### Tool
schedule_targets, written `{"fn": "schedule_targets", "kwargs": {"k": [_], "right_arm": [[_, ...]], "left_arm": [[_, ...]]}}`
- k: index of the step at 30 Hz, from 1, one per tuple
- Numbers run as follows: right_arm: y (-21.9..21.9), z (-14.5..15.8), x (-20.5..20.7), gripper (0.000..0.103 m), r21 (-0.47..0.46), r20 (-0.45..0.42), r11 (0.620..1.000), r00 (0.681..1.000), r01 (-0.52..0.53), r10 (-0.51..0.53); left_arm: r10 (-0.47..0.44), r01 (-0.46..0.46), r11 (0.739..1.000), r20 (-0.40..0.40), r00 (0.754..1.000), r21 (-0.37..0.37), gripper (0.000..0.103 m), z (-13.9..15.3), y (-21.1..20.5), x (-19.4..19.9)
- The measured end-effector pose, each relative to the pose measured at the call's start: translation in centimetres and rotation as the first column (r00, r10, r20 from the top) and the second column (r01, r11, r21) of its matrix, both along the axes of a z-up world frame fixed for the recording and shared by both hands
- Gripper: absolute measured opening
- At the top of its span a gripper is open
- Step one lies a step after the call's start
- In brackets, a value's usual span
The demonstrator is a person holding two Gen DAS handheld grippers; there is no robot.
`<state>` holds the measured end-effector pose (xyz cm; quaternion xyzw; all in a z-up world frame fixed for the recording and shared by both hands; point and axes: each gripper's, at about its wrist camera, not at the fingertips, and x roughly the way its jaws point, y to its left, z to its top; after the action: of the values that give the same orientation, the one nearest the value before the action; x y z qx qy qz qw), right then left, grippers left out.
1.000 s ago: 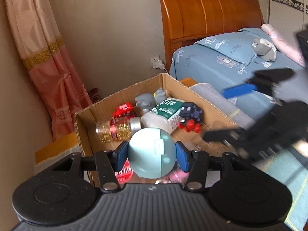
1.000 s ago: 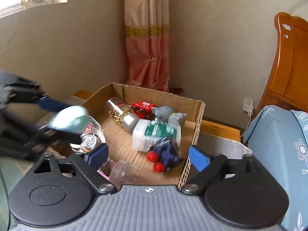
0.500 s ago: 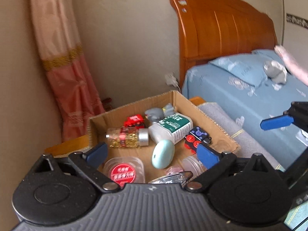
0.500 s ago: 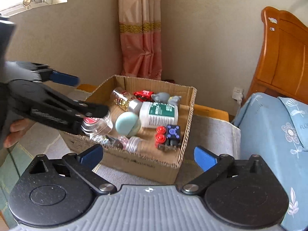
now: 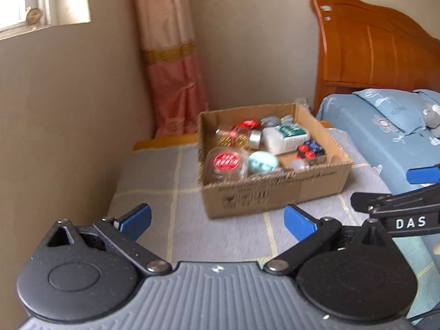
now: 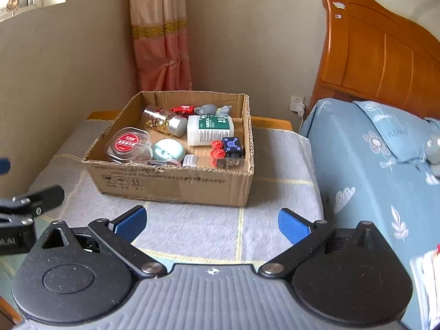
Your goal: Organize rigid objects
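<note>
A cardboard box [image 6: 176,184] [image 5: 275,192] stands on a grey blanket. Inside lie a pale green egg-shaped case [image 6: 168,150] [image 5: 262,161], a clear tub with a red label [image 6: 128,144], a white bottle with a green label [image 6: 210,129], a glitter jar [image 6: 163,121], a red and blue toy vehicle [image 6: 228,148], a red toy car [image 6: 183,109] and grey figures [image 6: 210,109]. My left gripper [image 5: 217,220] is open and empty, well back from the box. My right gripper [image 6: 211,222] is open and empty, also back from the box.
The blanket [image 6: 209,225] covers a low platform beside a bed with blue sheets [image 6: 371,165] and a wooden headboard [image 6: 379,55]. A wall and pink curtain [image 6: 162,41] lie behind the box. The other gripper shows at each view's edge [image 5: 398,206] [image 6: 24,206].
My left gripper opened and let the pale green case drop into the box. Both grippers then drew back from the box, which now looks smaller and farther.
</note>
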<state>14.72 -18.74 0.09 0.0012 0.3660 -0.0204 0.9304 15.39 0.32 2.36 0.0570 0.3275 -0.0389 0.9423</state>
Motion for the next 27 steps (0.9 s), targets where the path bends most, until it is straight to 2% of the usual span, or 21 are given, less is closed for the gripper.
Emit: {"fn": "schedule_targets", "kwargs": {"k": [3, 10, 27], "right_arm": [[0.4, 0.5, -1.2, 0.103, 0.006, 0.021, 1.000, 1.000, 0.009, -0.009], [1.0, 1.4, -2.8, 0.103, -0.008, 0.057, 1.000, 0.998, 0.030, -0.030], [1.0, 1.4, -3.1, 0.103, -0.001, 0.069, 0.999, 0.997, 0.032, -0.032]], "left_arm": [[0.035, -0.035, 0.999, 0.012, 0.999, 0.008, 0.102, 0.4, 0.3, -1.0], [0.044, -0.045, 0.999, 0.044, 0.998, 0.015, 0.102, 1.3, 0.0, -2.5], [0.049, -0.050, 0.999, 0.042, 0.998, 0.020, 0.102, 1.6, -0.5, -3.3]]}}
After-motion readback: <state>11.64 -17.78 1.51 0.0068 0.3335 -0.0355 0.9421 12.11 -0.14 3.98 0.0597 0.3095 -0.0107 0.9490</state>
